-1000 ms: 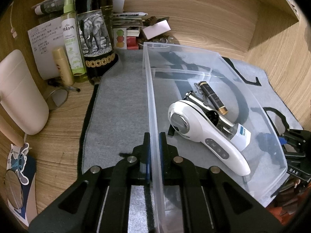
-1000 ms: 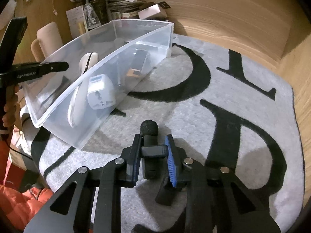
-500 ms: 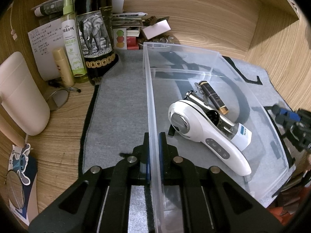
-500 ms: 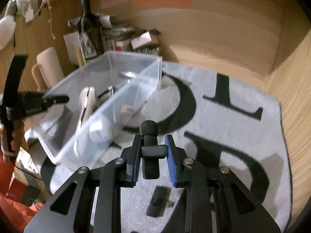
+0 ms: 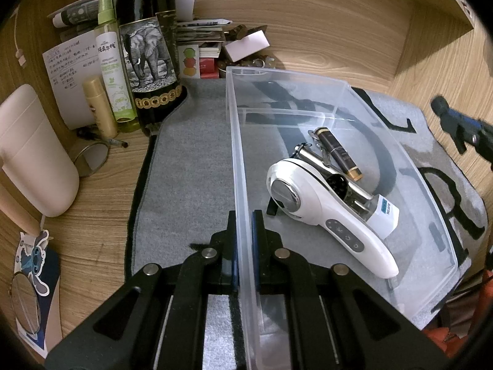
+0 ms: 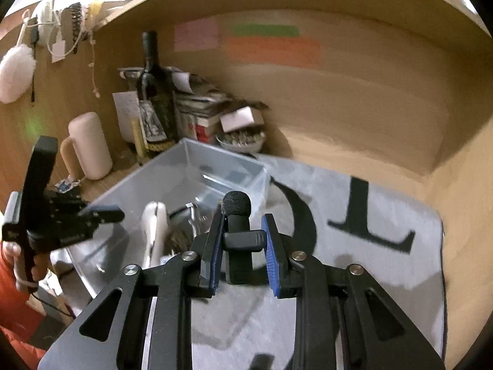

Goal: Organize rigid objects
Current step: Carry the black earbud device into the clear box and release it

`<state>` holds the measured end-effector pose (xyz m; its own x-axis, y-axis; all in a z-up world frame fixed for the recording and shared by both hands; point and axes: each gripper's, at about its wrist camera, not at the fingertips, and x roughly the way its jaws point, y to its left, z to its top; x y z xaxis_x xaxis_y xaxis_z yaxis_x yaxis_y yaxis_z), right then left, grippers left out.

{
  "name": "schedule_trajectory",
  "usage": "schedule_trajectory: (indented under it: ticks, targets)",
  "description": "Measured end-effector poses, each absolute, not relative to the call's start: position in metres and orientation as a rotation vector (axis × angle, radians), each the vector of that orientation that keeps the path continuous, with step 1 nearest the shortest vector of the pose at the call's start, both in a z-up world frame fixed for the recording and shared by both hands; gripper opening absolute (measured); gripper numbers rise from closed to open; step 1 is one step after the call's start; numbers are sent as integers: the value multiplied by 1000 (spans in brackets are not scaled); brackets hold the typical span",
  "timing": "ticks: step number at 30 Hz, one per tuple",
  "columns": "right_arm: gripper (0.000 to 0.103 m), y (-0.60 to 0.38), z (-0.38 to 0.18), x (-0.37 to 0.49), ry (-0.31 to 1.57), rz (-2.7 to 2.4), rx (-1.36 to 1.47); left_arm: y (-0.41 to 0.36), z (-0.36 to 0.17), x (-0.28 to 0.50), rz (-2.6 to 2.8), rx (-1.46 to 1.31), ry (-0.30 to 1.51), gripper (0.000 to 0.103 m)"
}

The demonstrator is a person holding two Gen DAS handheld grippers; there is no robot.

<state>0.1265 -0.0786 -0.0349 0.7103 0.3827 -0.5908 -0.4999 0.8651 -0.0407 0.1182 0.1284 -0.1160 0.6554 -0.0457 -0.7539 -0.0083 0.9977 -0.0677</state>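
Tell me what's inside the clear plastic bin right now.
Inside the clear bin: a white handheld device, a dark gold-tipped tube, a metal tool and a white box. The device hides whatever lies underneath.

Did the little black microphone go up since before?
Yes. The right gripper lifted the microphone off the grey mat toward the clear bin.

We see the clear plastic storage bin (image 5: 339, 98) sitting on the grey felt mat with black letters (image 5: 191, 172), which lies on the wooden desk (image 5: 92, 222). In the bin lie a white handheld massager (image 5: 323, 212), a small dark cylindrical bottle with a gold cap (image 5: 337, 152) behind it, and a metal clip-like piece between them. Left of the bin, at the mat's far corner, stands a dark wine bottle with an elephant label (image 5: 148, 52), with a green spray bottle (image 5: 112, 67) and a small gold tube (image 5: 100, 104) to its left. A pale rounded container (image 5: 34, 151) stands further left.
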Motion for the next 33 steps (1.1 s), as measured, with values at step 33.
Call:
schedule_trajectory:
  ticks: [33]
  targets:
    - [22, 17, -89, 183, 816, 645, -415, 128, -116, 117, -28, -78, 852, 6]
